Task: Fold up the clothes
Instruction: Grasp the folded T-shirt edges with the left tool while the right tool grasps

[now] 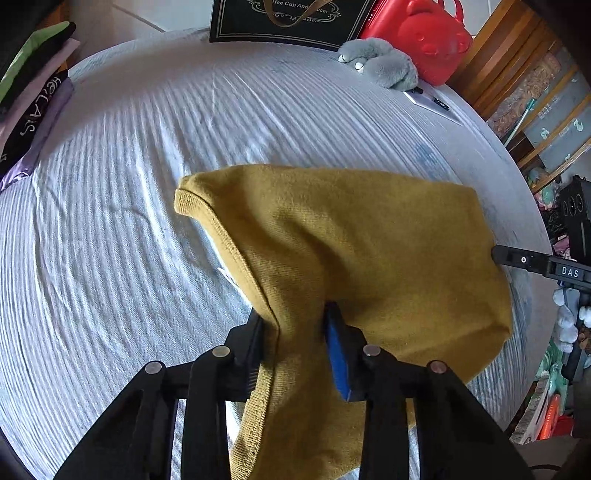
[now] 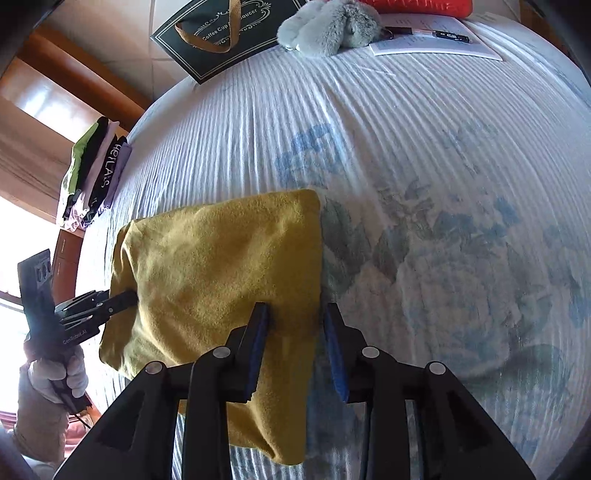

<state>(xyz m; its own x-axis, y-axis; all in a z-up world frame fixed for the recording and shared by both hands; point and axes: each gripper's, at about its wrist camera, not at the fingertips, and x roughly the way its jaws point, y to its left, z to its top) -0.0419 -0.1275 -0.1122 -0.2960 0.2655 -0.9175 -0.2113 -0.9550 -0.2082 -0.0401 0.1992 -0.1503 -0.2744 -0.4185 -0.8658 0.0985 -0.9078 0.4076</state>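
A mustard-yellow garment [image 1: 351, 236] lies partly folded on the white striped bedspread [image 1: 147, 184]. My left gripper [image 1: 295, 325] is shut on its ribbed hem edge and lifts that side. The right gripper's finger [image 1: 517, 260] touches the cloth's far right edge in this view. In the right wrist view the garment [image 2: 221, 266] forms a rough rectangle. My right gripper [image 2: 295, 317] has its jaws apart around the cloth's right edge, not pinching it. The left gripper [image 2: 110, 302] shows at the cloth's left side, held by a gloved hand.
A stack of folded clothes [image 1: 33, 92] sits at the bed's left edge. A dark gift bag [image 1: 288, 18], a grey plush toy [image 1: 380, 62], a red case [image 1: 424, 37] and a paper with a pen [image 2: 436, 40] lie at the far side. Wooden furniture [image 1: 517, 74] stands right.
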